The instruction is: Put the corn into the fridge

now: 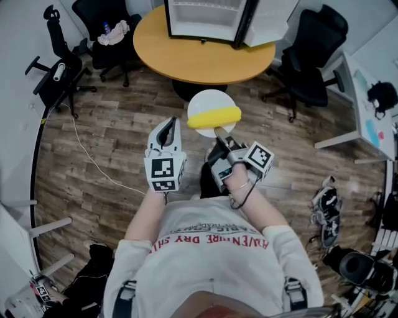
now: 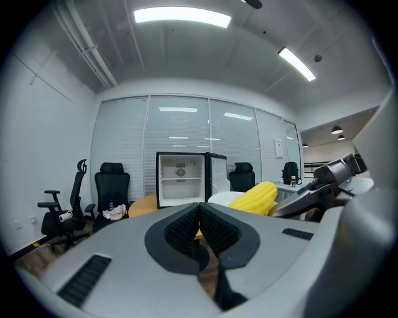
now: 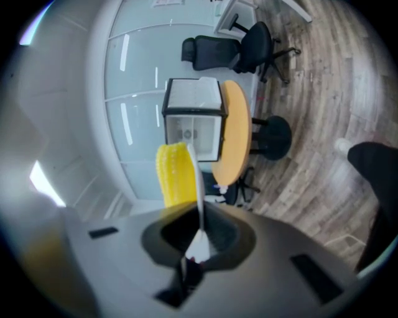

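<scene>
Head view, with both claw views checked against it.

1. The right claw [image 1: 219,132] was closed narrowly on the near rim of a white plate [image 1: 208,99], which extended toward 12 o'clock from the claw and showed edge-on between the jaws in the right gripper view.
2. The corn [image 1: 214,116], 1 yellow cob, lay crosswise on the plate's near half, just beyond the claw tips.
3. The left claw [image 1: 168,124] sat at 9 o'clock of the right claw, apart from the plate. Its jaws were pressed together with nothing between them.
4. The fridge [image 1: 205,18] stood on the round wooden tabletop [image 1: 186,59] at 12 o'clock of the plate, well apart from it. Its door [image 1: 270,22] hung open and the white interior was visible.
5. Black office chairs [image 1: 311,56] stood at 10 and 2 o'clock of the tabletop, on the wood-plank floor [image 1: 112,143].
</scene>
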The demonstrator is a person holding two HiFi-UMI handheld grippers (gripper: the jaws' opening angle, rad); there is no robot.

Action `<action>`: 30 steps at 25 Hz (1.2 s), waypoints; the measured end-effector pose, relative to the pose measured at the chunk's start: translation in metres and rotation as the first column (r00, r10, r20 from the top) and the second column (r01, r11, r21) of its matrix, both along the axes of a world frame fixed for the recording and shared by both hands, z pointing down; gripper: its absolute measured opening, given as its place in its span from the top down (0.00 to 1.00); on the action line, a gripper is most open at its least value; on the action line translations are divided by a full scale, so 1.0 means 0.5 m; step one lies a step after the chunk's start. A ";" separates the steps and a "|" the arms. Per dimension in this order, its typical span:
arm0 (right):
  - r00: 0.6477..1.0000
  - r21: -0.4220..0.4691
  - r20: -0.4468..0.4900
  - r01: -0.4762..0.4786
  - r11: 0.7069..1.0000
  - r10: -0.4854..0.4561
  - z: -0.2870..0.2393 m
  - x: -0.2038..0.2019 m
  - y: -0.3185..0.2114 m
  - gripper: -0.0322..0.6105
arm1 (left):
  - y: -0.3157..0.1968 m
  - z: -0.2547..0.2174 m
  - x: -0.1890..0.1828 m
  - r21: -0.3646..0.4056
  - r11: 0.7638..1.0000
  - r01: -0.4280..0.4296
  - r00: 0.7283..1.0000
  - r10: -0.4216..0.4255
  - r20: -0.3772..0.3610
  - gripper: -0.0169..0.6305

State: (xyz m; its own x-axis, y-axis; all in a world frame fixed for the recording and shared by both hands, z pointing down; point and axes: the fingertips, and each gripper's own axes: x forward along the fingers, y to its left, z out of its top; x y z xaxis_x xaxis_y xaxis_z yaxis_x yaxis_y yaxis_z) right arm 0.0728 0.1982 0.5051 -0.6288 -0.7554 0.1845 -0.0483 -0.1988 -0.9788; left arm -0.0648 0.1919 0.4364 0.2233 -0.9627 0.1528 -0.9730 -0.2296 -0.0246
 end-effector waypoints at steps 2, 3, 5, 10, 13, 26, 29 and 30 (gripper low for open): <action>1.000 -0.007 0.006 0.016 1.000 -0.016 0.009 -0.007 -0.036 0.90 | -0.033 0.006 -0.005 -0.001 1.000 0.014 1.000 -0.014 0.003 0.93; 1.000 -0.009 0.006 0.026 1.000 -0.026 0.012 -0.009 -0.057 0.90 | -0.054 0.008 -0.007 0.000 1.000 0.021 1.000 -0.021 0.005 0.93; 0.999 -0.011 0.003 0.046 0.999 -0.046 0.015 -0.012 -0.107 0.90 | -0.102 0.007 -0.009 0.004 0.999 0.034 0.999 -0.034 0.007 0.93; 0.997 0.001 0.010 0.072 0.997 -0.072 0.006 -0.006 -0.249 0.90 | -0.234 -0.002 -0.001 0.013 0.998 0.058 0.998 -0.058 0.014 0.93; 0.996 0.009 0.009 0.086 0.996 -0.086 0.003 0.001 -0.334 0.90 | -0.316 -0.007 0.008 0.019 0.998 0.065 0.998 -0.065 0.014 0.93; 0.997 -0.005 0.005 0.079 0.997 -0.079 0.016 0.032 -0.620 0.90 | -0.618 -0.020 0.032 0.049 0.996 0.073 0.997 -0.074 0.014 0.93; 0.998 -0.016 0.002 0.066 0.998 -0.066 0.021 0.030 -0.662 0.90 | -0.668 -0.019 0.024 0.045 0.997 0.063 0.998 -0.064 0.015 0.93; 0.998 -0.019 0.002 0.061 0.998 -0.061 0.023 0.026 -0.677 0.90 | -0.685 -0.019 0.020 0.047 0.997 0.059 0.998 -0.059 0.014 0.93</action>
